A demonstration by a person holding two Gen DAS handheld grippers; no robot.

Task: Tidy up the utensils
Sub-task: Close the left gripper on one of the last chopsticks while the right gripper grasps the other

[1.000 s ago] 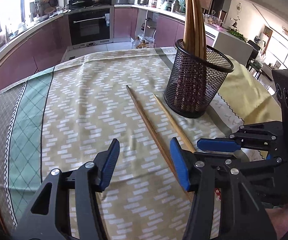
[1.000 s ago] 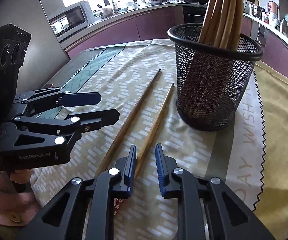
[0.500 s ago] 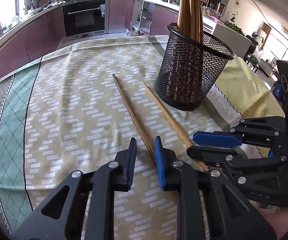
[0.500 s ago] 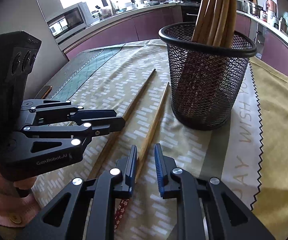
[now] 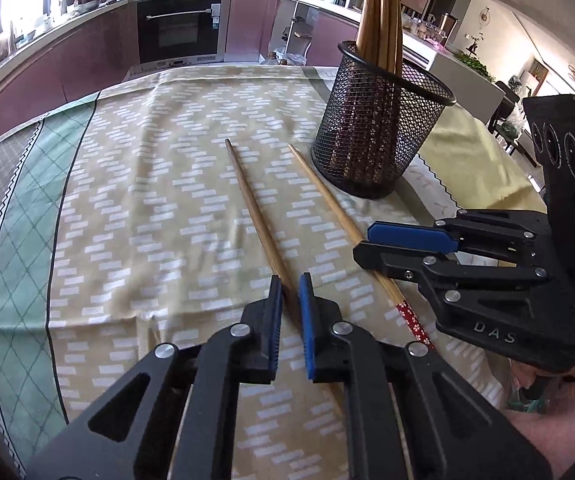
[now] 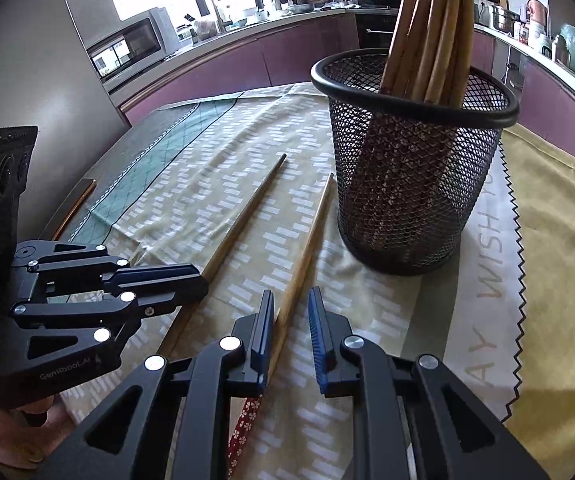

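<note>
My left gripper (image 5: 289,292) is clamped on the darker chopstick (image 5: 247,196), my right gripper (image 6: 290,312) on the paler chopstick (image 6: 307,236). Both lie mid-tablecloth (image 5: 127,200), just beside the mesh holder (image 6: 407,184), which stands nearer the tablecloth's right edge.

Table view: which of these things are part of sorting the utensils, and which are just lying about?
In the job:
- left chopstick, between the left gripper's pads
- right chopstick, at the right gripper
- mesh holder with chopsticks standing in it

Lying about:
- tablecloth
- oven
- microwave
</note>
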